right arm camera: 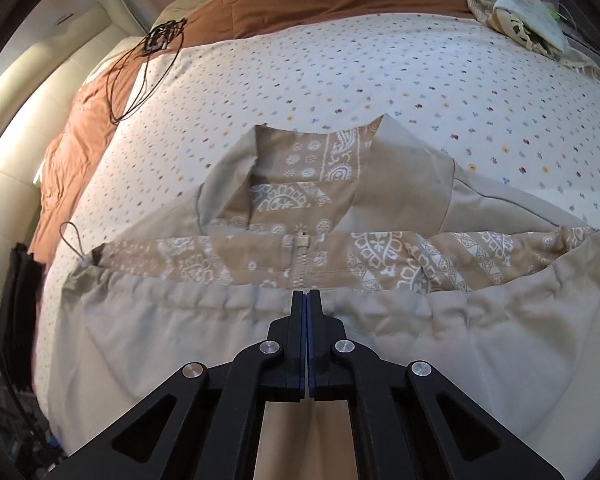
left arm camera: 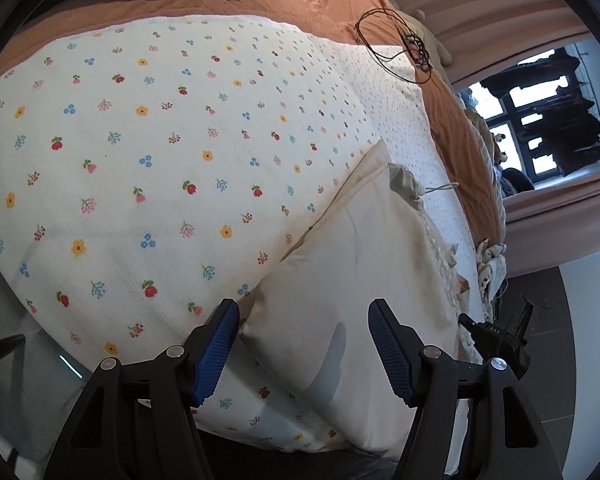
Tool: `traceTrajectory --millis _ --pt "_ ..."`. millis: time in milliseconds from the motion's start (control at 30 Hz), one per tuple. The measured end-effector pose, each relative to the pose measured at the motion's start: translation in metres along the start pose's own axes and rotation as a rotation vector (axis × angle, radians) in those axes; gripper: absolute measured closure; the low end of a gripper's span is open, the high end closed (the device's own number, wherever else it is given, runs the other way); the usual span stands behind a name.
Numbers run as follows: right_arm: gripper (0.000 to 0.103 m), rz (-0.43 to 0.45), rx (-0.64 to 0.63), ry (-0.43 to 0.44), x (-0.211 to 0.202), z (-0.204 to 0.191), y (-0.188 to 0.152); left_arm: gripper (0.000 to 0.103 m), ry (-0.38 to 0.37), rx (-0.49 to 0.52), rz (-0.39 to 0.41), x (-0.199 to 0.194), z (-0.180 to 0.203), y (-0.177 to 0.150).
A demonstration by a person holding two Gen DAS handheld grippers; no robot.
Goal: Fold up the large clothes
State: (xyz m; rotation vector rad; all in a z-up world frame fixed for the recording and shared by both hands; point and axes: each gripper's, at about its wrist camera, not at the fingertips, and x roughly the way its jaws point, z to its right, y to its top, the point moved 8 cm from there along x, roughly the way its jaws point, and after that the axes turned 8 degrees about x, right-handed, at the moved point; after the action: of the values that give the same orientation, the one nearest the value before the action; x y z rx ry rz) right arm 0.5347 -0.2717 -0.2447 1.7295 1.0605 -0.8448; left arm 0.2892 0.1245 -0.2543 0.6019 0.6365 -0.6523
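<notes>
Two views, left wrist first: the left gripper (left arm camera: 304,350) hangs with jaws apart over the jacket (left arm camera: 352,280) on the flowered sheet (left arm camera: 120,160); it should take one layer squarely. From the right wrist, the right gripper (right arm camera: 307,300) is pressed together at the jacket's gathered hem (right arm camera: 220,300), apparently pinching it. No readable writing.

Jacket (right arm camera: 380,340) on sheet (right arm camera: 340,80); cable (right arm camera: 140,68) far left; blanket (right arm camera: 300,4) behind.
</notes>
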Motion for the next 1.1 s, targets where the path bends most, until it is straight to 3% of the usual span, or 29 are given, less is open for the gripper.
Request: traceTrajectory --millis 200,233,300,467,533,567,600,633,733,900,1100 --pt "0.098 -0.018 0.051 0.105 -0.009 -0.001 -0.002 0.045 -0.009 -0.002 -0.009 0.007 0.001 -0.007" --pt "0.079 -0.019 0.041 0.096 -0.011 -0.001 -0.004 0.045 -0.009 -0.003 -0.006 0.008 0.001 -0.006" --pt "0.050 -0.006 0.026 0.094 -0.014 -0.004 -0.008 0.045 -0.009 -0.002 -0.004 0.009 0.002 -0.004" --pt "0.050 -0.034 0.019 0.074 0.002 -0.012 -0.011 0.046 -0.008 0.002 -0.006 0.009 0.004 -0.003" --pt "0.064 -0.066 0.021 0.048 0.017 -0.011 -0.013 0.047 -0.009 0.000 -0.008 0.009 0.004 -0.003" --pt "0.066 -0.065 0.018 0.029 0.022 -0.009 -0.013 0.047 -0.012 -0.001 -0.010 0.009 0.005 -0.004" --pt "0.077 -0.049 0.013 -0.008 0.024 -0.006 -0.010 0.047 -0.015 -0.002 -0.012 0.009 0.005 -0.005" --pt "0.097 -0.037 0.014 -0.033 0.024 -0.003 -0.007 0.047 -0.017 -0.002 -0.013 0.009 0.005 -0.005" --pt "0.100 -0.019 0.057 0.032 0.018 0.001 0.000 0.047 -0.029 -0.011 -0.022 0.008 0.006 -0.009" --pt "0.101 0.072 0.020 0.036 -0.003 -0.008 0.012 0.047 -0.082 -0.031 -0.059 0.011 0.011 -0.021" --pt "0.101 0.035 0.026 0.005 0.020 0.002 0.010 0.047 -0.082 -0.013 -0.056 0.025 0.018 -0.013"
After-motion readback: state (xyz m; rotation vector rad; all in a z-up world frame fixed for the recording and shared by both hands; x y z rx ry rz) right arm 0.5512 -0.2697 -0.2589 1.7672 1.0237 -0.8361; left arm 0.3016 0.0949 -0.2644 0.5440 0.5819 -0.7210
